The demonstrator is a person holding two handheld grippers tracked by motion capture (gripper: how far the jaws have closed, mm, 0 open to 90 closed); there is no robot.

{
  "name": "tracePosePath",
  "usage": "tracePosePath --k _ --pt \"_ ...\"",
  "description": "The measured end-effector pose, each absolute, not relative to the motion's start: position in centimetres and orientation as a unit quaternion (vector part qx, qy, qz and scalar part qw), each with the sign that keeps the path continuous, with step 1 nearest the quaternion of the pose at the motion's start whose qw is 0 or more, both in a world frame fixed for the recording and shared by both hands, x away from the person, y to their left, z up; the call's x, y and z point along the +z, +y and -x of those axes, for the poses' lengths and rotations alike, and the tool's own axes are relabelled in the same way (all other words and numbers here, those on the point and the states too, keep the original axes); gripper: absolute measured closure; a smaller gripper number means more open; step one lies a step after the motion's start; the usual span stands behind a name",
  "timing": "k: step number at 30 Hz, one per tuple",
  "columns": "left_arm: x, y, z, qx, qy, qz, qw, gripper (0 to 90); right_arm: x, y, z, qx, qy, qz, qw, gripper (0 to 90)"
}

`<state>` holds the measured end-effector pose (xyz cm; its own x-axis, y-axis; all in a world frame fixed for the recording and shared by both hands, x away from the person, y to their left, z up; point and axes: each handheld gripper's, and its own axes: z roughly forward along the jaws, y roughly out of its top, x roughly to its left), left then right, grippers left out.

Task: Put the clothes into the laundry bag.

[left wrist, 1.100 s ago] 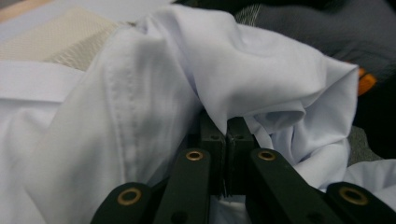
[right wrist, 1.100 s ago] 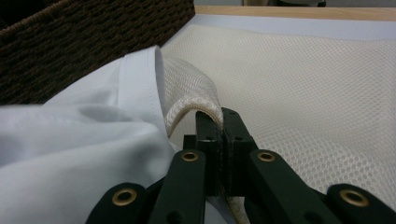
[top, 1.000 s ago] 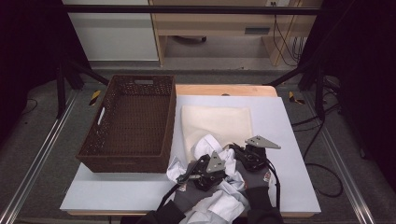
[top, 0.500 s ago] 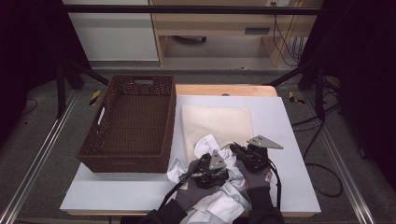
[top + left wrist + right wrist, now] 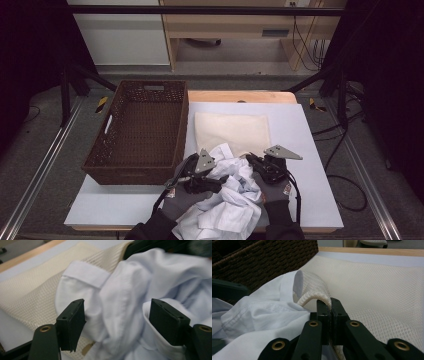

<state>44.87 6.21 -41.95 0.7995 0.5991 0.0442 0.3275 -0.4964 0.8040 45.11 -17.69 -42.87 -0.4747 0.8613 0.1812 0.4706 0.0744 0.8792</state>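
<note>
A crumpled white shirt [image 5: 227,200] lies at the table's front edge, partly over a cream mesh bag [image 5: 232,131]. My left gripper [image 5: 216,181] is at the shirt's left side. Its jaws have just been opening, and in the left gripper view they [image 5: 117,322] stand wide apart with folds of the shirt [image 5: 120,297] loose between them. My right gripper [image 5: 254,161] is shut on the raised near edge of the mesh bag [image 5: 312,293], the pads [image 5: 323,315] pinching its rim. The shirt [image 5: 262,312] bunches against that lifted edge.
A dark brown wicker basket [image 5: 137,165] with handle slots stands on the left half of the white table top [image 5: 310,150], its wall close to the shirt. A wooden strip [image 5: 240,96] runs along the table's far edge. Metal rails flank the table.
The left gripper's jaws have opened and let go of the shirt, and that hand has shifted to the left. The right gripper stays put, still pinching the mesh bag.
</note>
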Motion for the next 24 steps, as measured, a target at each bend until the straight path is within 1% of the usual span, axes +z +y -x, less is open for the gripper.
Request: tracePosePath --k 1,2,5,6,8,9,10,13,15,18,19,22,24 --pt "-42.5 6.1 -45.4 0.152 0.282 -0.850 0.417 29.6 -42.9 -17.7 -45.1 0.490 0.706 -0.472 0.200 87.6" --pt "-42.9 6.1 -45.8 0.135 0.285 -0.851 0.420 32.7 -42.9 -17.7 -45.1 0.488 0.707 -0.471 0.201 87.6" --pt "-43.5 6.1 -46.0 0.112 0.286 -0.853 0.423 56.9 -42.9 -17.7 -45.1 0.489 0.706 -0.472 0.199 87.6" --pt "-43.4 6.1 -45.7 0.111 0.285 -0.852 0.425 65.8 -42.9 -17.7 -45.1 0.489 0.707 -0.471 0.200 87.7" --pt "-43.1 5.9 -45.1 0.112 0.283 -0.850 0.429 77.2 -43.0 -17.6 -45.1 0.488 0.706 -0.472 0.200 87.7" --pt "-42.8 5.8 -44.7 0.110 0.280 -0.848 0.436 80.5 -42.9 -17.5 -45.1 0.487 0.706 -0.473 0.201 87.7" --pt "-42.5 5.6 -44.2 0.109 0.272 -0.847 0.444 82.2 -42.9 -17.5 -45.1 0.486 0.707 -0.472 0.202 87.7" --pt "-41.8 4.1 -42.4 0.104 0.240 -0.849 0.460 83.0 -42.9 -17.5 -45.0 0.489 0.703 -0.474 0.203 87.8" --pt "-41.9 3.1 -41.9 0.103 0.227 -0.853 0.459 83.0 -43.0 -17.5 -45.0 0.488 0.704 -0.473 0.204 87.8" --pt "-42.3 2.1 -41.9 0.103 0.221 -0.858 0.452 82.8 -43.0 -17.4 -45.0 0.489 0.703 -0.474 0.204 87.8" --pt "-43.0 1.3 -42.4 0.101 0.224 -0.863 0.441 82.4 -43.0 -17.4 -45.0 0.491 0.702 -0.473 0.206 87.8" --pt "-43.8 0.7 -43.1 0.095 0.231 -0.867 0.432 81.0 -43.0 -17.4 -45.0 0.492 0.702 -0.472 0.206 87.8" --pt "-45.2 0.1 -44.2 0.104 0.236 -0.874 0.412 79.3 -42.9 -17.5 -44.9 0.499 0.700 -0.468 0.205 87.8"
